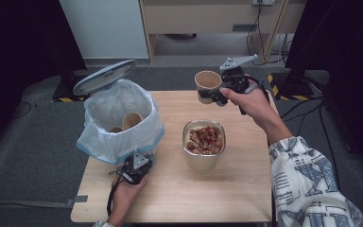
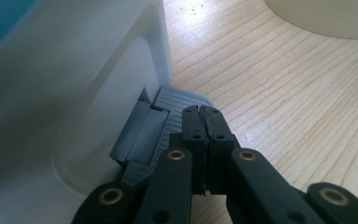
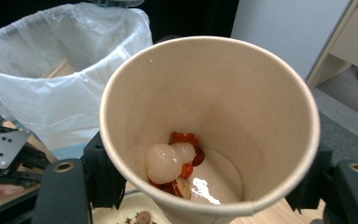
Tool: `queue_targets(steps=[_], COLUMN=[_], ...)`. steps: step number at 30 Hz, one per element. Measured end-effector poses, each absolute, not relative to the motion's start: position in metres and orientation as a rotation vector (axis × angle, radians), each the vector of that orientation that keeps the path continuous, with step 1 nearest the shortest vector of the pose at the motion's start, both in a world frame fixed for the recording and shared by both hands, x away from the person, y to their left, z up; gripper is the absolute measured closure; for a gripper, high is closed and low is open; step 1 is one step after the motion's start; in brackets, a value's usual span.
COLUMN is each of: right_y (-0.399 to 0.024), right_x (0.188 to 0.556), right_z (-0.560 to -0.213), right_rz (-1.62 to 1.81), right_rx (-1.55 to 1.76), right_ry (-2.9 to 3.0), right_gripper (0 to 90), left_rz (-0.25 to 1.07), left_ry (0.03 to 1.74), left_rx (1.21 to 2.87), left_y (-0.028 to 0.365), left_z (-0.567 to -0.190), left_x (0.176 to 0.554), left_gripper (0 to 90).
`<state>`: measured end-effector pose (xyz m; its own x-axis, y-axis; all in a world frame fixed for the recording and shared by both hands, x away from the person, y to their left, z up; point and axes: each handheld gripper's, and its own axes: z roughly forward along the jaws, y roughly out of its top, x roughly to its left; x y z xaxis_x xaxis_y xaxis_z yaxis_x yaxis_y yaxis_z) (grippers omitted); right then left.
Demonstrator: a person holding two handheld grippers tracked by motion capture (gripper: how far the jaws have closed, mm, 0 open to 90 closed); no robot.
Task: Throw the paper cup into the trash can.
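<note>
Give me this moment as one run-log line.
left gripper: jaws shut, pressing bin pedal | right gripper: jaws shut on paper cup, food left inside | bin: lid open | bowl: on table

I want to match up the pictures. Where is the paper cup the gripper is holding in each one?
High view: paper cup upper middle, held by right gripper.
Right gripper view: paper cup front and centre.
Left gripper view: pedal and table instead.
Shared landmark: white-bagged bin.
</note>
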<state>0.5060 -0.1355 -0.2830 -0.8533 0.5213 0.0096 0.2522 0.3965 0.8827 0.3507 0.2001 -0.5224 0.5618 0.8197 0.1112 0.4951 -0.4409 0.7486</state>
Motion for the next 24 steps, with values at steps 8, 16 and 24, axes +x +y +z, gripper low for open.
queue_targets(steps=[8, 16, 24], right_y=[-0.120, -0.097, -0.078], right_x=[0.500, 0.495, 0.493], right_z=[-0.278, -0.274, -0.272], right_rz=[1.453, 1.448, 1.458], right_rx=[0.649, 0.614, 0.603], right_ry=[2.408, 2.431, 2.436], right_gripper=[29.8, 29.8, 29.8], left_rz=[0.619, 0.620, 0.619], left_ry=[1.048, 1.046, 1.046], left_rx=[2.121, 2.117, 2.120], left_y=[0.200, 0.200, 0.200], left_z=[-0.522, -0.523, -0.523], left_x=[0.351, 0.351, 0.351], left_gripper=[88.2, 88.1, 88.1])
